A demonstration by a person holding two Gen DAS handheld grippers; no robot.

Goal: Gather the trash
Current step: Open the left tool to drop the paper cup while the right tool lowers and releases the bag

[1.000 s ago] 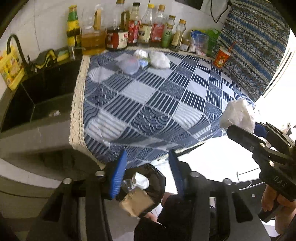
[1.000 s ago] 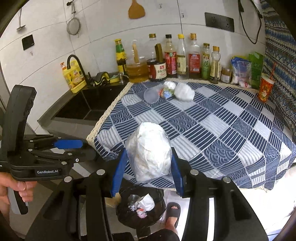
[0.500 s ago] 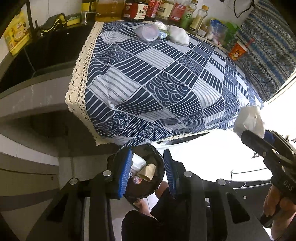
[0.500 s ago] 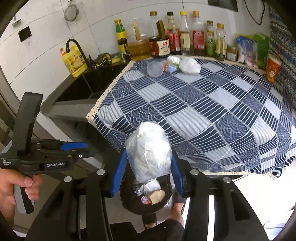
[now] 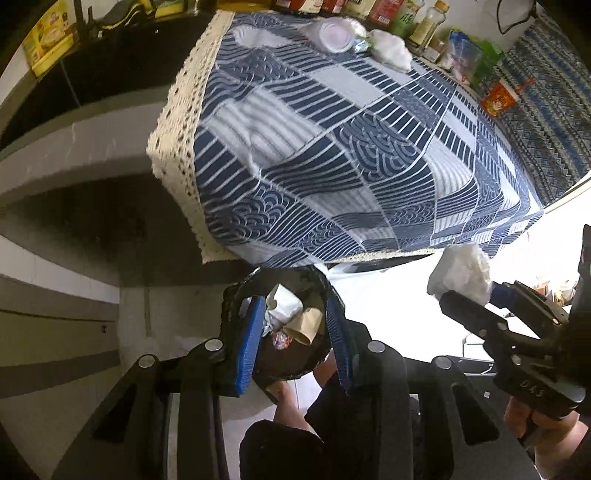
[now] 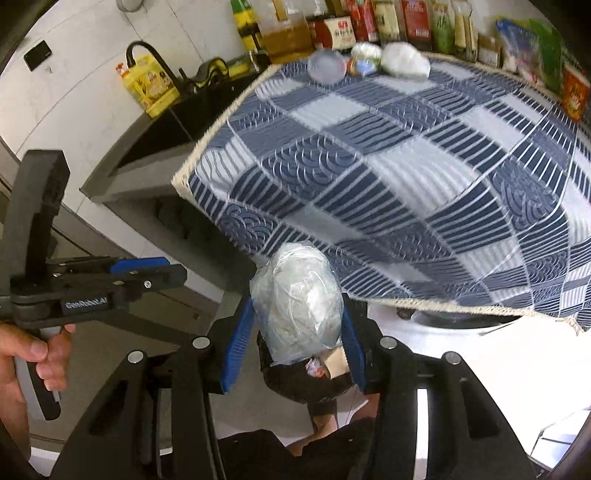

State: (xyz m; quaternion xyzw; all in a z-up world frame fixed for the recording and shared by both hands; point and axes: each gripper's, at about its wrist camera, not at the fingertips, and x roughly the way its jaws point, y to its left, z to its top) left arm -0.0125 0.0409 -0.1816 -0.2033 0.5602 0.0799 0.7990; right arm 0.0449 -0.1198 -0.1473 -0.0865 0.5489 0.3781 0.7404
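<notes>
We find open floor (image 6: 461,369) at lower right; the tablecloth edge (image 6: 424,304) overhangs the bin (image 6: 295,384) (centre frame), crowding its far side.

Trash bin (image 6: 295,387): mostly hidden behind bagged wad (image 6: 297,306) between right gripper (image 6: 295,341) fingers. Bottle row (image 5: 373,5) beyond the tongs: tops cropped, labels unreadable. Tablecloth (image 6: 406,166): blurred.

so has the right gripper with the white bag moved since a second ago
Yes. The right gripper and white bag dropped from over the tablecloth to below its edge, above the bin.
</notes>
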